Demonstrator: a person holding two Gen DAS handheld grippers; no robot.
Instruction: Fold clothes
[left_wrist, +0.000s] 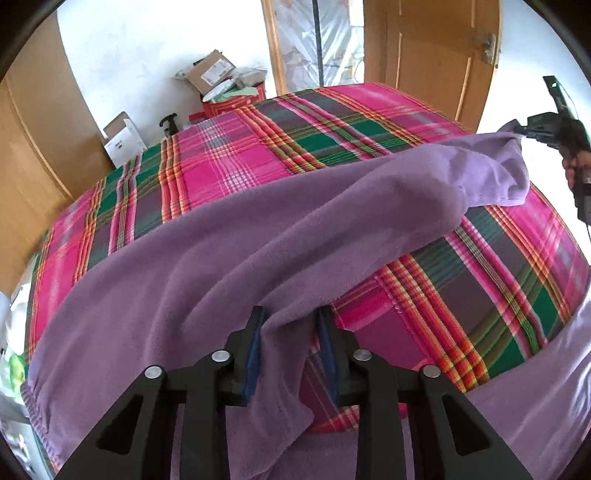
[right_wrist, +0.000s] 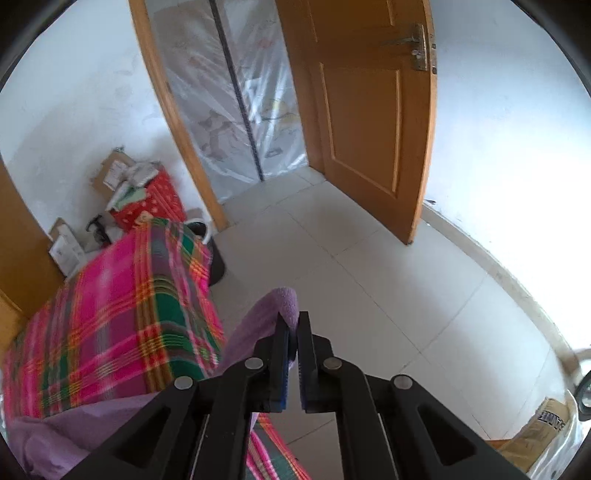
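A purple fleece garment (left_wrist: 295, 229) lies stretched across a bed with a pink, green and red plaid sheet (left_wrist: 240, 162). My left gripper (left_wrist: 290, 317) hangs over its near edge, jaws apart, a loose fold of the cloth between the blue pads (left_wrist: 253, 354). The garment's far end is lifted off the bed at the right, where the right gripper (left_wrist: 524, 134) pinches it. In the right wrist view the right gripper (right_wrist: 293, 321) is shut on that purple cloth (right_wrist: 284, 299), a corner poking out above the fingertips, beyond the bed's edge (right_wrist: 110, 314) over the floor.
Cardboard boxes and a red box (left_wrist: 229, 99) are piled against the white wall behind the bed. An open wooden door (right_wrist: 369, 110) and a plastic-curtained doorway (right_wrist: 240, 110) stand beyond. Pale floor tiles (right_wrist: 369, 277) lie right of the bed, a dark bin (right_wrist: 216, 258) at its corner.
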